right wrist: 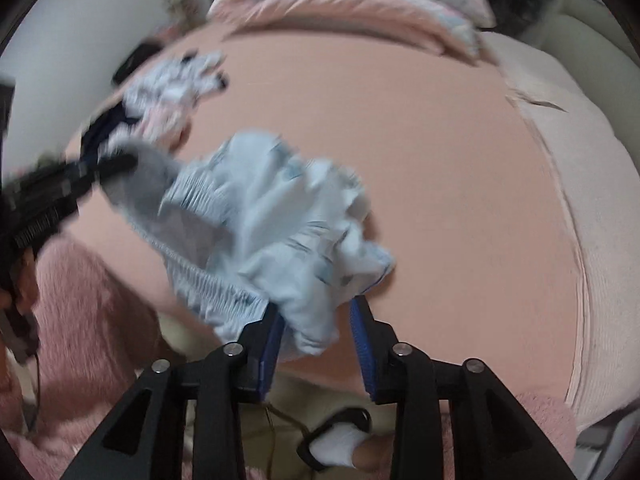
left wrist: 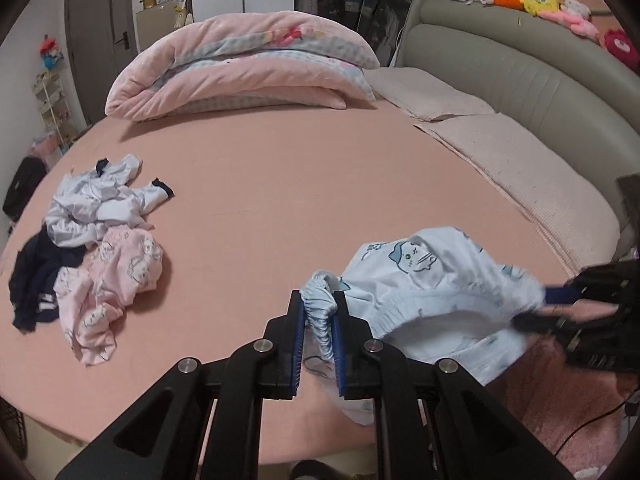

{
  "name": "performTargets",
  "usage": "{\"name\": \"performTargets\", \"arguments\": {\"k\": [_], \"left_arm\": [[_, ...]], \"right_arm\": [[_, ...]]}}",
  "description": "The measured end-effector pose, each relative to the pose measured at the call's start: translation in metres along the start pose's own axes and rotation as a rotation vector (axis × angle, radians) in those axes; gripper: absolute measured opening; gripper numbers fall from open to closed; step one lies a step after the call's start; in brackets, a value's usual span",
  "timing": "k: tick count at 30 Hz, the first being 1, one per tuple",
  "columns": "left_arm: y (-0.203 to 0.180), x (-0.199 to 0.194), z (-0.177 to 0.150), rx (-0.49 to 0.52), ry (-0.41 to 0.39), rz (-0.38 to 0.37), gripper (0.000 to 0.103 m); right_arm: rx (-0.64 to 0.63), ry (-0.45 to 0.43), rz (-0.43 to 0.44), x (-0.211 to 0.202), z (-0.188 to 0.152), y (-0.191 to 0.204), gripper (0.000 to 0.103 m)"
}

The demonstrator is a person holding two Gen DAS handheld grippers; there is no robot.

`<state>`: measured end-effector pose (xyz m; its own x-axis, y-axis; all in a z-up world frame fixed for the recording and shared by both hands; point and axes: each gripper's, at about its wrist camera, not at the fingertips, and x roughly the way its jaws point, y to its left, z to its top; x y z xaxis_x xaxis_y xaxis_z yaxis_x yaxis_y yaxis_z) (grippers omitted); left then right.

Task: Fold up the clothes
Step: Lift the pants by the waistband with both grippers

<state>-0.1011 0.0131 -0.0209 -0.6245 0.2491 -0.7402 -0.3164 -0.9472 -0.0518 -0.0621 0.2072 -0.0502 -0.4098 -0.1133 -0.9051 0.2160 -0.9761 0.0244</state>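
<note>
Heap of clothes (left wrist: 92,240): far left on the bed sheet (left wrist: 280,200); a crumpled white piece with dark cuffs on top, a navy piece beneath, a pink cat-print piece nearest.
Folded quilt (left wrist: 240,68): pink, at the far side of the bed, well apart from the heap.
Left gripper (left wrist: 319,312): fingers pressed together on the gathered elastic waistband of the pale blue shorts (left wrist: 432,276), the band bunched between the blue pads.
Pale blue shorts: cat print, lifted above the near edge of the bed, hanging between the two grippers, waistband stretched from one to the other.
Right gripper (right wrist: 316,316): blurred; fingers stand spread, with cloth draped over the left finger (right wrist: 272,332) and hanging in the gap; the right finger shows bare. Whether it truly pinches the cloth I cannot tell.
Pillows (left wrist: 520,168): two, pale, along the grey padded headboard (left wrist: 540,80) at right.
Plush toys (left wrist: 540,0): a row on top of the headboard.
</note>
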Motion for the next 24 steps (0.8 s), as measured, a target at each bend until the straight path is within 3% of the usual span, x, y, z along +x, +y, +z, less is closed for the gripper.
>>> {"name": "performTargets", "arguments": {"k": [3, 8, 9, 11, 12, 19, 22, 24], "left_arm": [[0.002, -0.008, 0.002, -0.004, -0.02, -0.019, 0.011], [-0.005, -0.015, 0.008, 0.031, -0.027, -0.048, 0.011], [-0.007, -0.017, 0.009, 0.036, -0.028, -0.059, 0.011], [-0.012, -0.02, 0.01, 0.052, -0.036, -0.066, 0.011], [-0.013, -0.021, 0.01, 0.055, -0.038, -0.068, 0.011], [-0.022, -0.028, 0.011, 0.074, -0.037, -0.066, 0.011], [-0.027, -0.028, 0.009, 0.082, -0.03, -0.063, 0.011], [-0.03, -0.029, 0.008, 0.09, -0.028, -0.059, 0.011]], "right_arm": [[-0.039, 0.03, -0.021, 0.011, -0.006, 0.008, 0.036], [-0.093, -0.071, -0.088, -0.01, 0.005, 0.02, 0.037], [-0.112, -0.102, -0.103, -0.015, 0.008, 0.024, 0.039], [-0.148, -0.138, -0.1, -0.021, 0.016, 0.032, 0.057], [-0.166, -0.146, -0.089, -0.022, 0.021, 0.036, 0.058], [-0.285, -0.074, 0.012, 0.015, 0.027, 0.069, 0.058], [-0.281, -0.037, -0.068, 0.045, 0.02, 0.07, 0.058], [-0.24, -0.033, -0.063, 0.056, 0.017, 0.064, 0.055]]}}
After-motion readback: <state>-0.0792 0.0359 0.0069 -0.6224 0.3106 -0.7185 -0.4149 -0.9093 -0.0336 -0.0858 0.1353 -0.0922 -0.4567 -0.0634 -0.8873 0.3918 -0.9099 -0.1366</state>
